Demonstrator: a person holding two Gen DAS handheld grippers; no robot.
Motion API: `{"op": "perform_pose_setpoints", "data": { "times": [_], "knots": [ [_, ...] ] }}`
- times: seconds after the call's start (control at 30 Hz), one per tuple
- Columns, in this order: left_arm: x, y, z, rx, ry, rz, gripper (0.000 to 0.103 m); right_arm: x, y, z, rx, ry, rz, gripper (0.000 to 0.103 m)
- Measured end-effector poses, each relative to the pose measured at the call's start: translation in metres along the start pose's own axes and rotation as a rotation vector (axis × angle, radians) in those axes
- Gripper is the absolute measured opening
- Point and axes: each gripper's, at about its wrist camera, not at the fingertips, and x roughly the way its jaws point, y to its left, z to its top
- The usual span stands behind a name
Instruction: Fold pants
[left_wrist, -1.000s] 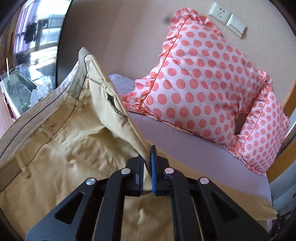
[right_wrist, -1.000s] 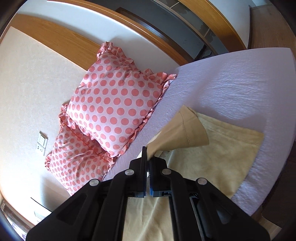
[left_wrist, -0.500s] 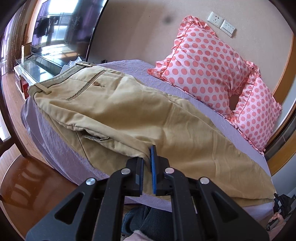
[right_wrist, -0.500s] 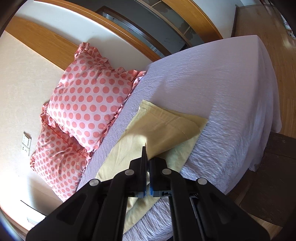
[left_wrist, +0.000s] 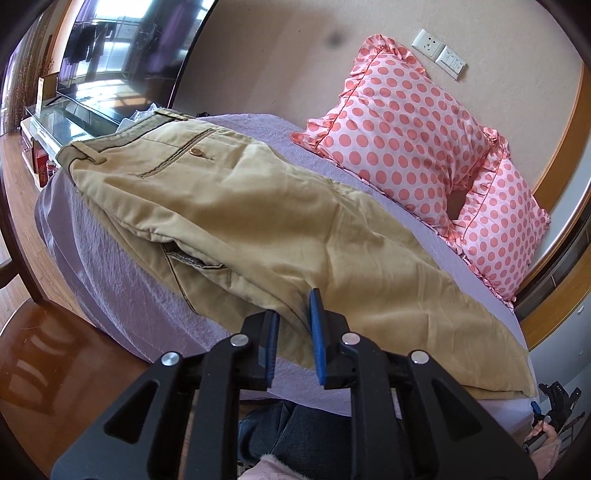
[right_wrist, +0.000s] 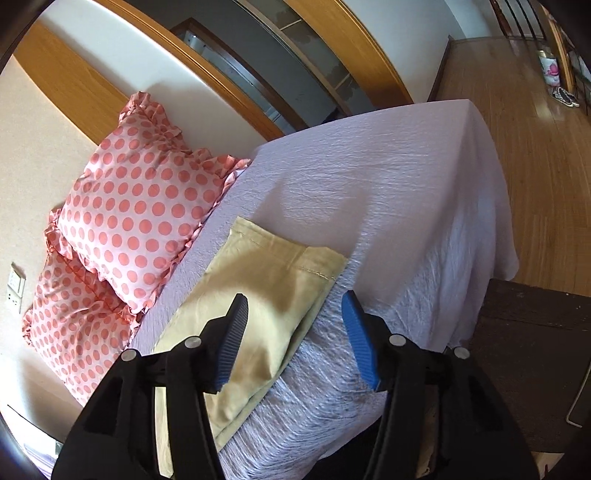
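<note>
The tan pants (left_wrist: 280, 236) lie stretched along the lilac bed (left_wrist: 122, 291), waistband at the upper left of the left wrist frame, legs running to the lower right. The left gripper (left_wrist: 293, 325) sits at the near fabric edge, jaws slightly parted; cloth seems to pass between them, though contact is unclear. The right gripper (right_wrist: 295, 332) is spread wide above the leg hems (right_wrist: 280, 266). Two polka-dot pillows (left_wrist: 406, 136) rest beyond.
</note>
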Motion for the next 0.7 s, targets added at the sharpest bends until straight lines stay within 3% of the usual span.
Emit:
{"op": "perform_pose_setpoints", "data": {
  "times": [0.1, 0.2, 0.23, 0.37, 0.5, 0.6, 0.7],
  "knots": [
    [-0.004, 0.004, -0.003, -0.012, -0.012, -0.023, 0.021, 0.005, 0.005, -0.003, -0.034, 0.007, 0.016, 0.051],
    [-0.012, 0.013, -0.006, -0.036, -0.037, -0.035, 0.031, 0.017, 0.011, -0.01, -0.066, 0.041, 0.057, 0.026],
    [-0.016, 0.019, -0.007, -0.046, -0.05, -0.027, 0.033, 0.022, 0.013, -0.012, -0.083, 0.051, 0.073, 0.006],
    [-0.027, 0.043, -0.009, -0.11, -0.09, 0.008, 0.038, 0.019, 0.041, -0.013, -0.161, -0.002, 0.137, 0.006],
    [-0.027, 0.057, -0.013, -0.163, -0.081, 0.002, 0.048, -0.002, 0.127, -0.035, -0.356, -0.006, 0.36, 0.005],
    [-0.023, 0.056, -0.016, -0.167, -0.077, -0.027, 0.058, -0.019, 0.203, -0.083, -0.53, 0.075, 0.579, 0.005],
    [-0.024, 0.051, -0.017, -0.15, -0.089, -0.06, 0.066, -0.032, 0.264, -0.154, -0.707, 0.225, 0.78, 0.005]
  ]
}}
